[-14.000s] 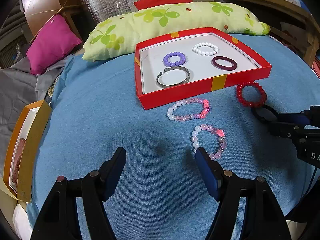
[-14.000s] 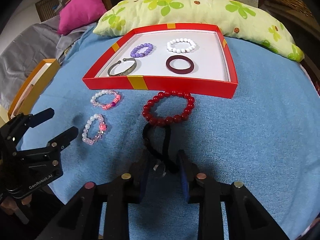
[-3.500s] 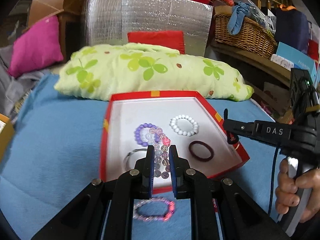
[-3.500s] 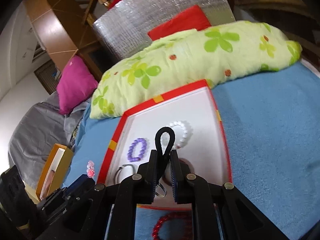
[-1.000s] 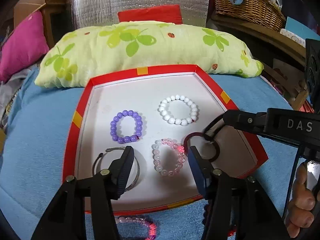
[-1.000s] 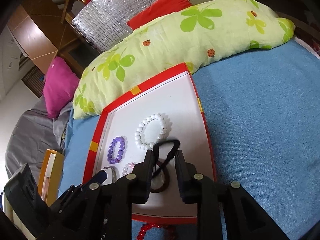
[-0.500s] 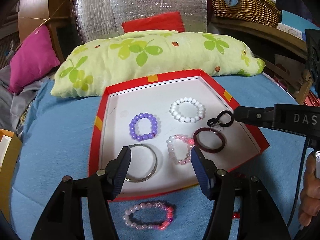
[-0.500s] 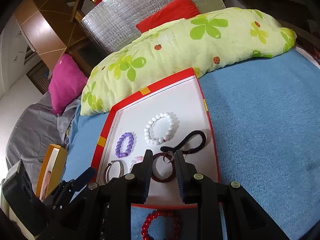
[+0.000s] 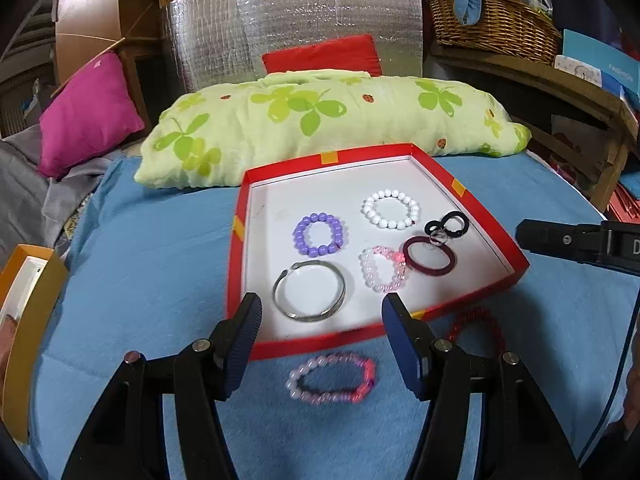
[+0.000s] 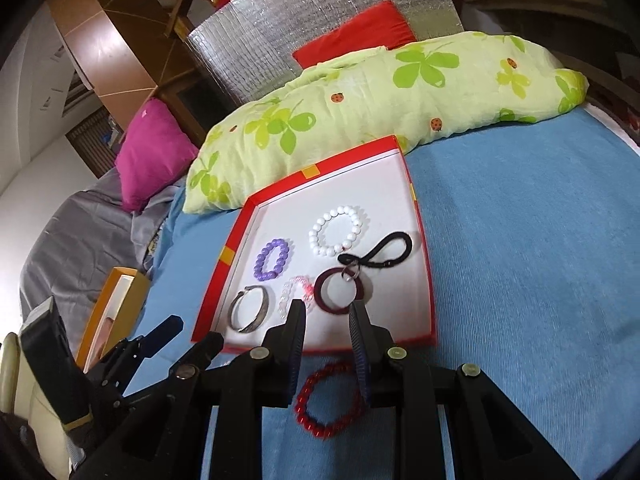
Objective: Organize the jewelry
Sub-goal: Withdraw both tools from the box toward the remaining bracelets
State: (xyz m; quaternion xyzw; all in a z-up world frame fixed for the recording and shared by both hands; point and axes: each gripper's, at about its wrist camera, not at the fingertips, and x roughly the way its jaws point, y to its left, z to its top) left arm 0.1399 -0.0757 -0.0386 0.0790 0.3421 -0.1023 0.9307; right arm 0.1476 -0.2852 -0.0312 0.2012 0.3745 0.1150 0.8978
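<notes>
A red box (image 9: 236, 264) with a white floor holds a purple bead bracelet (image 9: 319, 234), a white bead bracelet (image 9: 391, 209), a silver bangle (image 9: 309, 291), a pale pink bead bracelet (image 9: 383, 269), a dark red ring (image 9: 429, 257) and a black cord loop (image 9: 447, 224). A pink bead bracelet (image 9: 331, 378) and a red bead bracelet (image 9: 476, 330) lie on the blue cloth in front of the box. My left gripper (image 9: 320, 336) is open and empty above the pink bracelet. My right gripper (image 10: 326, 340) is open and empty above the red bead bracelet (image 10: 328, 402).
A green-patterned pillow (image 9: 320, 124) lies behind the box. A magenta cushion (image 9: 86, 114) is at the back left. An orange box (image 9: 28, 320) stands at the cloth's left edge. A wicker basket (image 9: 496, 24) sits on a shelf at the back right.
Both grippers have pulled back from the box toward me. The right gripper's jaws have widened, and the black cord loop lies in the box. The pale pink bracelet stays where the left gripper dropped it.
</notes>
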